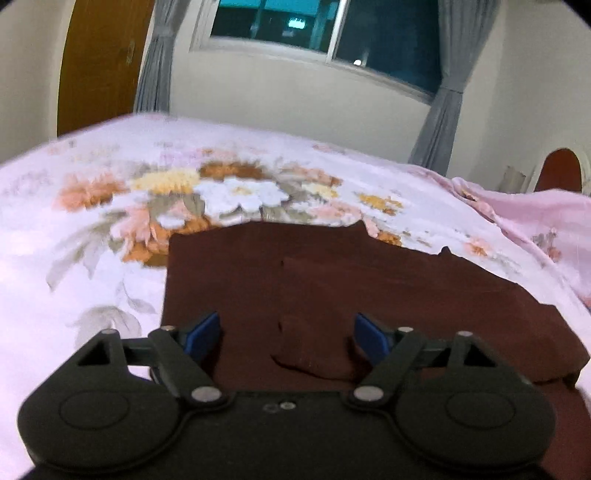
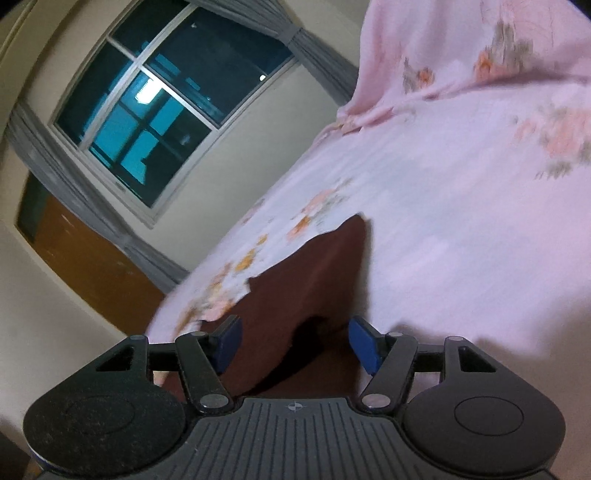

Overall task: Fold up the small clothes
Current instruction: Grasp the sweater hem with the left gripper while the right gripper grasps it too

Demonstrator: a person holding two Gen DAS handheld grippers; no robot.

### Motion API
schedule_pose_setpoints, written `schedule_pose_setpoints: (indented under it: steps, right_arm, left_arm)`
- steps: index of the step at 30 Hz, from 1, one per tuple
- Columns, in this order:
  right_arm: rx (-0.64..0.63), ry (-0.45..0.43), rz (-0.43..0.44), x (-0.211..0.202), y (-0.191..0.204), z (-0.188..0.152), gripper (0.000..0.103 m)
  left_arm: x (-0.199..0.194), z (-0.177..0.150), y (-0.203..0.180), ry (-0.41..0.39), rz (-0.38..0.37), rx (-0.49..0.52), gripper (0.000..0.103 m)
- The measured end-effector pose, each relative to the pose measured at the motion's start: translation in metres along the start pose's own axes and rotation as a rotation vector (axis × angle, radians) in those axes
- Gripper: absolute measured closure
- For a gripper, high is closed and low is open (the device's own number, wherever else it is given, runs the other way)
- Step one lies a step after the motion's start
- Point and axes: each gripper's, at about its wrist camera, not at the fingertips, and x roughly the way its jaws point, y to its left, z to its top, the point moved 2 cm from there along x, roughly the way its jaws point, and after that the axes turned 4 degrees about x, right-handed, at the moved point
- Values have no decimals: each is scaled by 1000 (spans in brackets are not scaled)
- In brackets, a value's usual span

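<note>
A dark maroon garment (image 1: 332, 288) lies mostly flat on the floral bedsheet (image 1: 110, 229), with a folded layer on top near its front edge. My left gripper (image 1: 288, 336) is open just above the garment's near edge, its blue pads apart and empty. In the right wrist view the same maroon garment (image 2: 306, 280) has a raised fold between the fingers. My right gripper (image 2: 295, 343) is open around that fold, pads apart and not clamped on it.
The pink floral bedsheet (image 2: 461, 221) covers the bed, bunched up at the far right (image 1: 535, 218). A window (image 1: 314, 26) with grey curtains (image 1: 443, 110) and a wooden door (image 1: 99, 62) stand behind the bed.
</note>
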Motion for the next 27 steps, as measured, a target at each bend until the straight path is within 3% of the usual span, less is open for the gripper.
schedule_pose_setpoints:
  steps: [5, 9, 11, 12, 17, 20, 24, 25, 27]
  right_arm:
    - [99, 63, 85, 10, 4, -8, 38]
    - [111, 67, 77, 22, 4, -9, 39]
    - [144, 57, 67, 27, 0, -7, 54]
    - [165, 53, 64, 29, -4, -6, 55]
    - [257, 45, 73, 38, -14, 1, 58]
    - [322, 50, 89, 44, -21, 5, 58]
    - [378, -16, 12, 45, -34, 19, 59]
    - [379, -23, 3, 44, -36, 23, 69]
    - [341, -29, 0, 40, -34, 31, 73]
  left_arm:
    - [13, 0, 20, 46, -96, -163, 25]
    - [18, 0, 30, 58, -181, -245, 31]
    - [23, 2, 31, 65, -214, -263, 41]
    - [27, 3, 32, 69, -233, -269, 44]
    - [43, 7, 38, 104, -266, -301, 91]
    - [45, 9, 41, 93, -298, -321, 97]
    - [50, 22, 33, 87, -333, -304, 99]
    - [49, 29, 30, 61, -345, -300, 99]
    - [46, 48, 24, 15, -392, -303, 99]
